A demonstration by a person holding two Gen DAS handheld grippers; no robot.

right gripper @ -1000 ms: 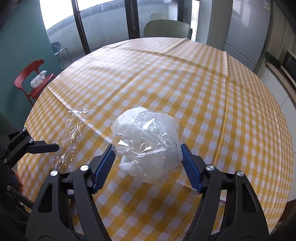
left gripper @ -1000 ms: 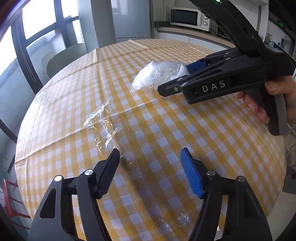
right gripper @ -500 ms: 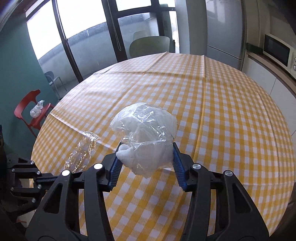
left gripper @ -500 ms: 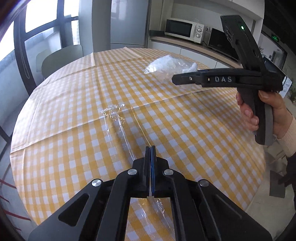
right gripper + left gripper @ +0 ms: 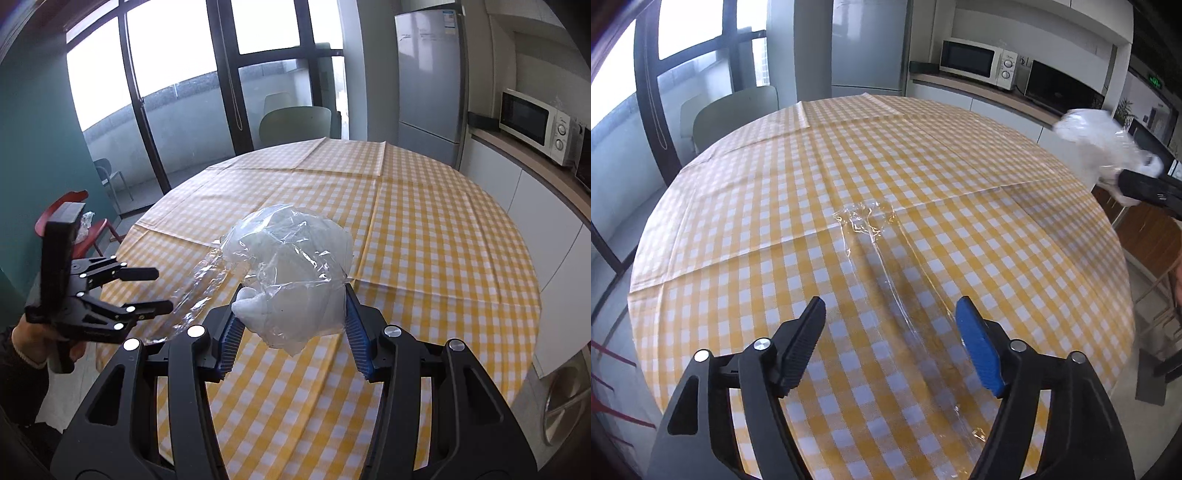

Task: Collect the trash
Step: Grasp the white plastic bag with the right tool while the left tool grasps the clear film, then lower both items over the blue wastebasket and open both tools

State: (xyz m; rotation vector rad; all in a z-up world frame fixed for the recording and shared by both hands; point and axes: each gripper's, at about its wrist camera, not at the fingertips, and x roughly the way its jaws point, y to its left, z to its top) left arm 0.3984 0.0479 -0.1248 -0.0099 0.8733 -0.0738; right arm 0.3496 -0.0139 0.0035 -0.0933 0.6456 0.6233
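A clear plastic film strip point(image 5: 882, 258) lies stretched on the yellow checked tablecloth point(image 5: 775, 192), running from the table's middle toward me. My left gripper point(image 5: 892, 325) is open and empty above the near end of the film. My right gripper point(image 5: 291, 317) is shut on a crumpled white plastic bag wad point(image 5: 295, 273) and holds it in the air above the table. The wad also shows at the right edge of the left wrist view point(image 5: 1097, 144). The open left gripper shows in the right wrist view point(image 5: 147, 291), beside the film point(image 5: 199, 288).
A green chair point(image 5: 735, 110) stands behind the table by the window. A fridge point(image 5: 432, 77) and a counter with a microwave point(image 5: 975, 62) are at the back. A red chair point(image 5: 77, 229) holding a small plastic bundle stands left, off the table.
My left gripper was shut on the film half a second ago and is now open. My right gripper has lifted the bag wad higher and away to the right.
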